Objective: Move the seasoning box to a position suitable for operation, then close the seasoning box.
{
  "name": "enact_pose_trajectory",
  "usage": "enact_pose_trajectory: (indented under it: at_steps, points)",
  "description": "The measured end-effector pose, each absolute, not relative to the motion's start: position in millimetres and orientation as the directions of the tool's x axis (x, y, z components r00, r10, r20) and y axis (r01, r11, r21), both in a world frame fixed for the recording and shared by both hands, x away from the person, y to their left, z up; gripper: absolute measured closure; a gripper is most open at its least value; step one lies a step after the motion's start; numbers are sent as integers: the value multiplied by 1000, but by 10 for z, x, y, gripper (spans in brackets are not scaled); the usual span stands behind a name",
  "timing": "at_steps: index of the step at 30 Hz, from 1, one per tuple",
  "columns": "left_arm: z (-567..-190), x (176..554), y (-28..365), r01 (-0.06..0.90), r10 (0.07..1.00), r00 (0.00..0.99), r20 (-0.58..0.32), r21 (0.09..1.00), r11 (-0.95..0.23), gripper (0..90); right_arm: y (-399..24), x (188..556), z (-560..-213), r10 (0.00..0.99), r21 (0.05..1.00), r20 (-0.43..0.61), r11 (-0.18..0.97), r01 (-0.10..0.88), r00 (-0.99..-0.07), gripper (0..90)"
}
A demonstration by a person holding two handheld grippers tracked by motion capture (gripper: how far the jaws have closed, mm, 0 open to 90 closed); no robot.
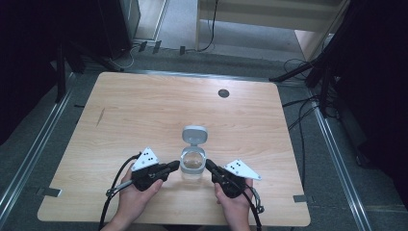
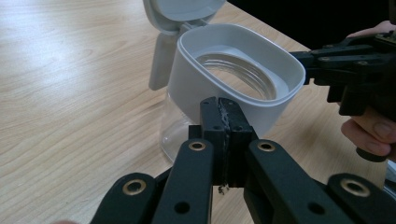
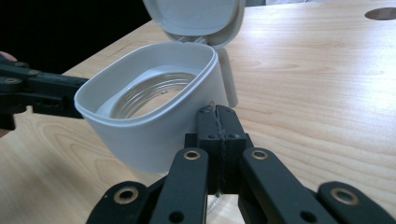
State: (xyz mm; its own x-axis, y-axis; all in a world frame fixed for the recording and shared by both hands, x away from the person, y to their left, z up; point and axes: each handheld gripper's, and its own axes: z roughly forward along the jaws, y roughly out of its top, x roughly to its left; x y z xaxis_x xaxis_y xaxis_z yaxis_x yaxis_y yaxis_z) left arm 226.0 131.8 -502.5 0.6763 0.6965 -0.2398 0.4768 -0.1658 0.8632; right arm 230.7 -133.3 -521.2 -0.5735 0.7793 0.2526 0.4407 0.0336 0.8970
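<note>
A clear jar (image 1: 193,162) with a white collar (image 2: 233,70) stands on the wooden table (image 1: 144,110) near its front edge. Its flip lid (image 1: 194,134) is swung open and stands up behind the mouth. My left gripper (image 1: 175,165) is shut with nothing between its jaws, its tips (image 2: 223,105) against the collar's left side. Opposite it, my right gripper (image 1: 209,164) is also shut and empty, tips (image 3: 217,114) at the collar (image 3: 154,116) on the right side. Through the mouth the jar looks empty. Each gripper view shows the other gripper (image 2: 327,60) (image 3: 46,91) across the jar.
A round cable hole (image 1: 223,93) lies in the table's far middle. Metal rails (image 1: 332,154) run along both sides on the floor, and cables and dark stands sit beyond the far edge.
</note>
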Motion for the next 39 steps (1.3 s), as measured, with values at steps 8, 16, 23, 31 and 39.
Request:
enact_pose_trajectory:
  at_steps: [8, 16, 23, 31, 39]
  points:
    - [-5082, 2262, 1537, 391, 680, 686, -259, 919, -44, 808, -1379, 2374, -5200, 766, 901, 253, 36, 432, -591, 881]
    - [-5296, 2292, 2371, 462, 773, 566, -288, 887, -8, 516, -1500, 2483, -5099, 794, 899, 245, 29, 437, -556, 857]
    - [-5317, 2267, 2996, 479, 868, 413, -274, 876, 48, 222, -1501, 2662, -4989, 803, 902, 225, 44, 430, -552, 853]
    - [-5503, 2277, 3100, 514, 902, 360, -237, 857, 20, 88, -1456, 2992, -4833, 805, 898, 236, 34, 439, -544, 900]
    - [-5523, 2306, 3081, 533, 913, 334, -233, 846, 20, 89, -1318, 3216, -4642, 800, 906, 224, 39, 421, -556, 900]
